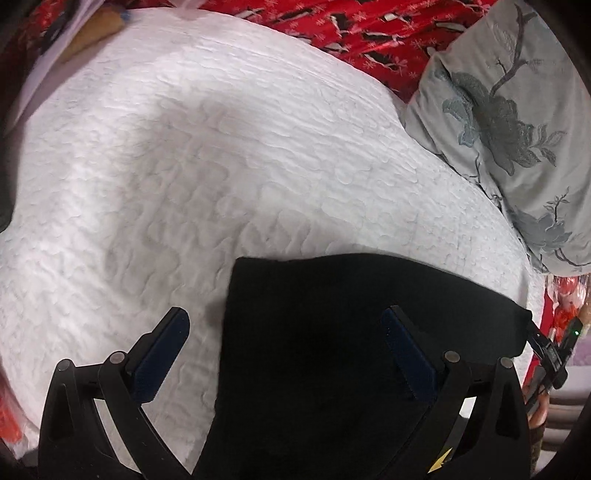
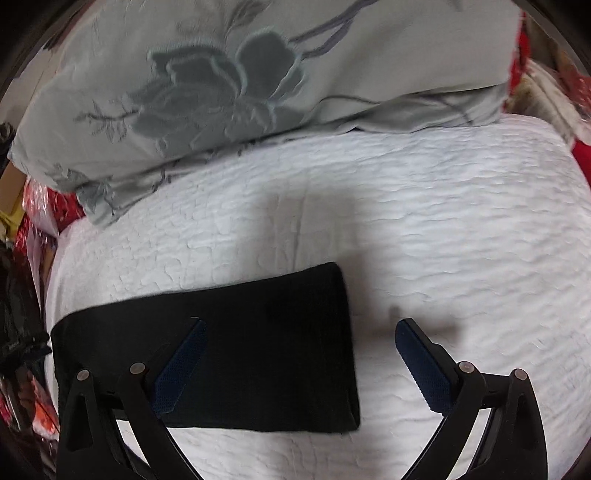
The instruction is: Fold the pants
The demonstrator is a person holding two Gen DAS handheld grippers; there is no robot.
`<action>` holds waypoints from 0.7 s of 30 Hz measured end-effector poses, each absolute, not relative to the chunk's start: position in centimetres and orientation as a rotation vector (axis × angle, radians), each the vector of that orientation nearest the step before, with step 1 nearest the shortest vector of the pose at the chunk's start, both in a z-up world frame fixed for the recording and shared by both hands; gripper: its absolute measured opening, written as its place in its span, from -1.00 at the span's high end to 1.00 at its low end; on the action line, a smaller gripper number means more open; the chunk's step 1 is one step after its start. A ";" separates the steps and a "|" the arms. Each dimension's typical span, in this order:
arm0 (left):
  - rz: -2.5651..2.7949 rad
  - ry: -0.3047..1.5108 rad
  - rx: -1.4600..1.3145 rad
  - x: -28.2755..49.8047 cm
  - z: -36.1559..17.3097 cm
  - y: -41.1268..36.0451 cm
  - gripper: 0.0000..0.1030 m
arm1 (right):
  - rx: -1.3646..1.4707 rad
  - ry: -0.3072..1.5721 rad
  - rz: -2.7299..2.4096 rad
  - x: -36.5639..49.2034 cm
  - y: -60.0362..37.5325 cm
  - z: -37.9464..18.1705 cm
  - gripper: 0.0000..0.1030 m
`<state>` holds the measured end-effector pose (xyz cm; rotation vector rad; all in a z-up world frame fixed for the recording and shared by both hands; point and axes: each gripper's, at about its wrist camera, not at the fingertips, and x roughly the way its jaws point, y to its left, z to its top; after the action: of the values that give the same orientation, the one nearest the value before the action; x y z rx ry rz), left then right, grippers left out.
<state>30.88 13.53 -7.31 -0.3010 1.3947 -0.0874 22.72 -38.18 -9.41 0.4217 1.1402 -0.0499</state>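
Note:
The black pants [image 2: 258, 350] lie folded into a compact rectangle on the white quilted bedspread [image 2: 461, 258]. They also show in the left wrist view [image 1: 332, 350]. My left gripper [image 1: 288, 321] is open and empty above the pants' left edge, one finger over the quilt and one over the cloth. My right gripper [image 2: 301, 328] is open and empty above the pants' right end, its left finger over the cloth and its right finger over the quilt. Part of the other gripper [image 1: 550, 354] shows at the pants' far corner in the left wrist view.
A grey pillow with a dark flower print [image 2: 240, 85] lies at the head of the quilt, also visible at the right of the left wrist view [image 1: 517, 122]. Red patterned fabric [image 1: 369, 33] borders the quilt [image 1: 184, 166]. Clutter sits at the left edge of the right wrist view [image 2: 26, 314].

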 end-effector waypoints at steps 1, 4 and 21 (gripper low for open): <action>-0.101 1.400 -0.301 31.2 -7.5 13.4 -1.00 | 0.422 1.143 -0.029 22.9 -37.9 -9.6 -0.86; -0.128 1.423 -0.306 31.9 -8.1 13.0 -1.00 | 0.400 1.143 -0.007 23.1 -37.5 -9.7 -0.68; -0.021 1.306 -0.164 29.6 -2.8 12.7 0.50 | 0.354 1.047 0.023 19.6 -37.7 -6.1 0.92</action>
<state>29.61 12.71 -2.81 -0.1639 1.3061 -0.0205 19.57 -37.66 -6.07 0.3539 1.0471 0.0231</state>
